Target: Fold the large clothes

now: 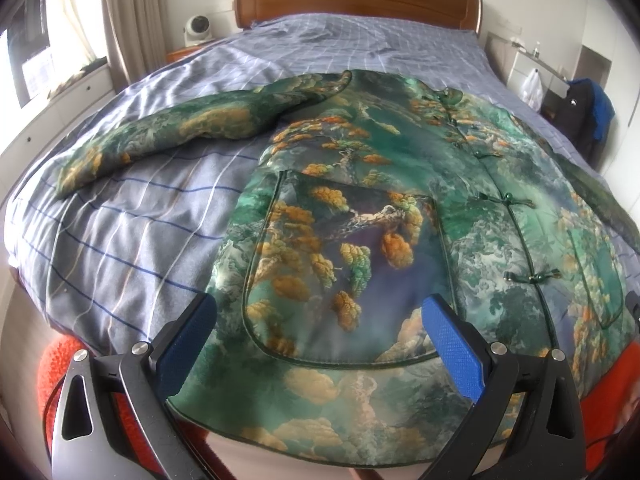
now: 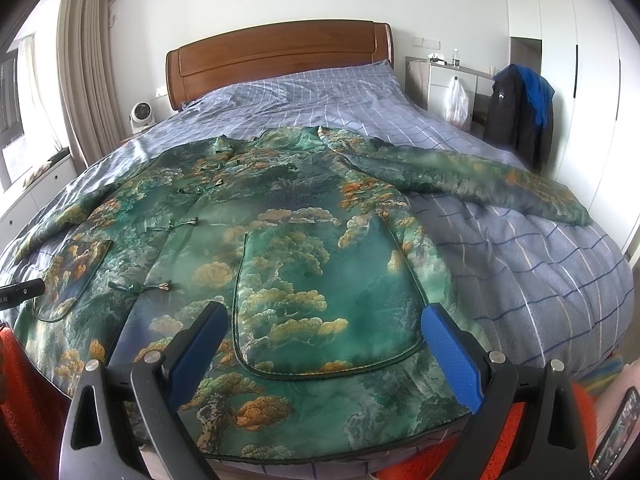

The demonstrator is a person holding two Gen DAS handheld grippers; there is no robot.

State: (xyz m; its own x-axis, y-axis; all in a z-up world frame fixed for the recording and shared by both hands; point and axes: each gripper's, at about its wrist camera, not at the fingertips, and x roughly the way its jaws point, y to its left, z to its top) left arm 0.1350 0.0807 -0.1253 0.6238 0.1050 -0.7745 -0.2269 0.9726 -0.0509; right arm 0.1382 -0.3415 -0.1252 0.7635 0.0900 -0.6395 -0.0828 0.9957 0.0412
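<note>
- Green landscape-print jacket [image 1: 360,208] lies face up and spread flat on the bed [image 1: 132,240], hem at the near edge, collar toward 12 o'clock, knot buttons shut down the front.
- Left sleeve [image 1: 168,140] runs out toward 10 o'clock in the left view; right sleeve [image 2: 480,180] runs toward 2 o'clock in the right view. Neither is folded in.
- Left claw [image 1: 320,344] wide open, holds nothing, hovers over the patch pocket [image 1: 344,264] near the hem.
- Right claw [image 2: 324,352] also wide open and empty, above the other pocket [image 2: 324,292].
- Step, my read: fold not begun, claws lining up at the hem.
- Next likely needs each claw to drop to a hem corner or side edge and pinch; satin looks slippery, so bite deep.
- Beyond: headboard [image 2: 276,52] at 12, chair with dark coat [image 2: 520,116] at 2.
</note>
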